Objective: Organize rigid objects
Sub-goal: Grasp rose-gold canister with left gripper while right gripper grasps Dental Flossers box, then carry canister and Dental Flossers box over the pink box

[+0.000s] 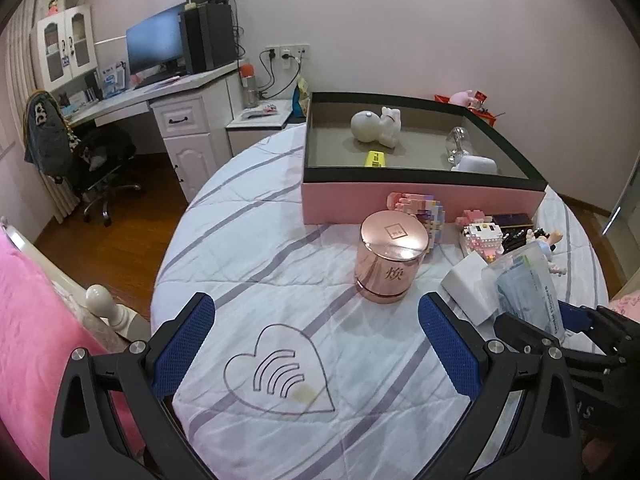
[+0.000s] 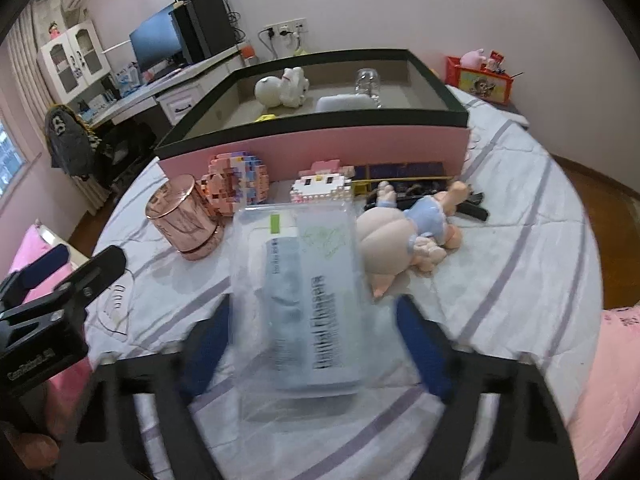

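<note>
A clear plastic box of dental flossers (image 2: 304,292) lies tilted on the bed, propped on a small white box (image 1: 466,280). My right gripper (image 2: 314,308) straddles it; the blurred blue pads (image 2: 424,344) stand at either side with a slight gap, so it is open. My left gripper (image 1: 316,304) hangs open over the quilt, nothing between its fingers. Just beyond it stands a rose-gold jar (image 1: 390,256). A pink storage box with a black rim (image 1: 420,200) holds a white figurine (image 1: 376,126), a glass piece (image 1: 458,144) and a yellow item (image 1: 376,158).
Two pixel-block figures (image 2: 236,184) (image 2: 322,186), a doll in blue (image 2: 404,232) and a dark flat item (image 2: 404,170) lie along the storage box's front. A pink blanket (image 1: 36,320) covers the left side. A desk with a monitor (image 1: 154,46) and a chair (image 1: 72,148) stand beyond.
</note>
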Motion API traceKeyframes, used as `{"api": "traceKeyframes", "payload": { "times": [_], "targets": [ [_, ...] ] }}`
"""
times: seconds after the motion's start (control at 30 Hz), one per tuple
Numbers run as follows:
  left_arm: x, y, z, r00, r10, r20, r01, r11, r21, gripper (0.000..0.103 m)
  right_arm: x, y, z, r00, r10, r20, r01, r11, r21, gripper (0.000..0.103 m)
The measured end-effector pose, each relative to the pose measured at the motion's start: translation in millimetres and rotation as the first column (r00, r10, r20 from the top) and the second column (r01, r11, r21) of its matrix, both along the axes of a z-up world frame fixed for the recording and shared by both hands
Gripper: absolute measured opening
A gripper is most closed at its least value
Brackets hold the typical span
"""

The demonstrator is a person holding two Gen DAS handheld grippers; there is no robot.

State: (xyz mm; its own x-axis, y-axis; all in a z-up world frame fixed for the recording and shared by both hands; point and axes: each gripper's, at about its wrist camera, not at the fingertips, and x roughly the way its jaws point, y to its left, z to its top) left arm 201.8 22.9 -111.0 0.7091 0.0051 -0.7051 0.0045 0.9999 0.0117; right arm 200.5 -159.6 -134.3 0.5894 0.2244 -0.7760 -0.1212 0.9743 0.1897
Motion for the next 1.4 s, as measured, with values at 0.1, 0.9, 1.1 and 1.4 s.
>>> {"api": "traceKeyframes", "payload": {
  "times": [0.1,0.9,1.1,1.4],
  "targets": [
    [8.0,-2.2,-4.1,1.0,-0.009,-0.013,0.009,1.0,-0.011,0.103,-1.1,0.2,1.3,1.0,0.02,0.009,-0.02,1.0,0.0,0.065],
    [52.7,-13.5,-33.3,0.992,-0.088,-0.086,0.077,0.989,-0.13,0.048,4.7,-13.1,17.2,0.998,0.041,0.042,-0.044,0.997,0.069,0.065],
    [39.0,-2.6,-16.6,0.996,-0.075,-0.05,0.069,0.99,-0.12,0.048,3.3,-10.6,26.1,0.996,0.054,0.066,-0.059,0.995,0.076,0.065],
    [32.1,0.7,26.9,0.995,-0.093,0.036,0.097,0.989,-0.114,0.048,3.7,-14.0,48.6,0.991,0.059,0.118,-0.07,0.994,0.089,0.065]
  ]
}}
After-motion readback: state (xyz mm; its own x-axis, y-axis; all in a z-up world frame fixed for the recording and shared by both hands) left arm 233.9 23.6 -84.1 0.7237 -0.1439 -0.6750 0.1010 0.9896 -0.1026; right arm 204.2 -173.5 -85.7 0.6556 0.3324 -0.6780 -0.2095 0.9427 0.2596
